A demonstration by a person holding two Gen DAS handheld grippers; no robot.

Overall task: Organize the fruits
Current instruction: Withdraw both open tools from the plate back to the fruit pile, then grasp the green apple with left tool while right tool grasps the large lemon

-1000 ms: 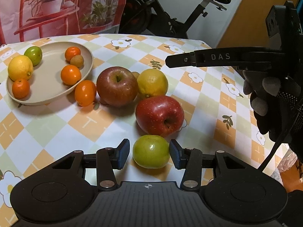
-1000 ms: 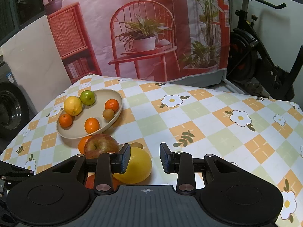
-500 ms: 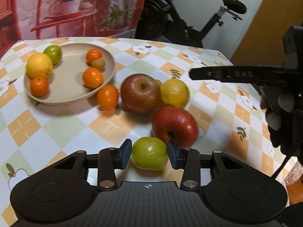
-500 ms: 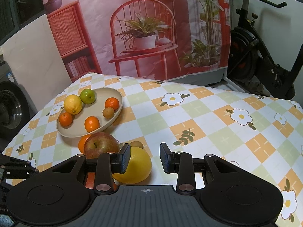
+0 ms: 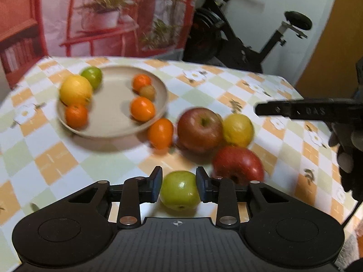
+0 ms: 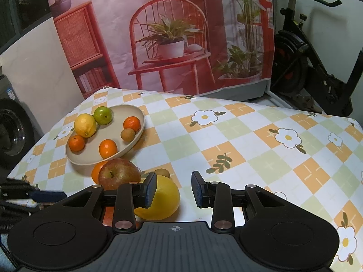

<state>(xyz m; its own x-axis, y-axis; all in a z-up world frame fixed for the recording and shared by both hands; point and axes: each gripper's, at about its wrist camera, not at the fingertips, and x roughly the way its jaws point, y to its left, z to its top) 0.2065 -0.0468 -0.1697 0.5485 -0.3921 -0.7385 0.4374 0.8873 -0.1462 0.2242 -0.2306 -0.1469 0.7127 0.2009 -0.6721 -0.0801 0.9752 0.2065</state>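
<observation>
The left gripper (image 5: 179,187) squeezes the green apple (image 5: 179,190) just above the checked table (image 5: 68,158), its bottom hidden by the gripper. The right gripper (image 6: 174,189) has a small gap with nothing in it, and hides part of a yellow lemon (image 6: 162,200). The plate (image 5: 113,111) looks blurry; bare cloth lies in between.

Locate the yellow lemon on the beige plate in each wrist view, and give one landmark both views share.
Left wrist view: the lemon lies at upper left, on the left side of the beige plate, beside the small green fruit.
Right wrist view: the lemon lies at centre left, on the plate's left side.
Shared landmark: the large reddish apple beside the plate.
</observation>
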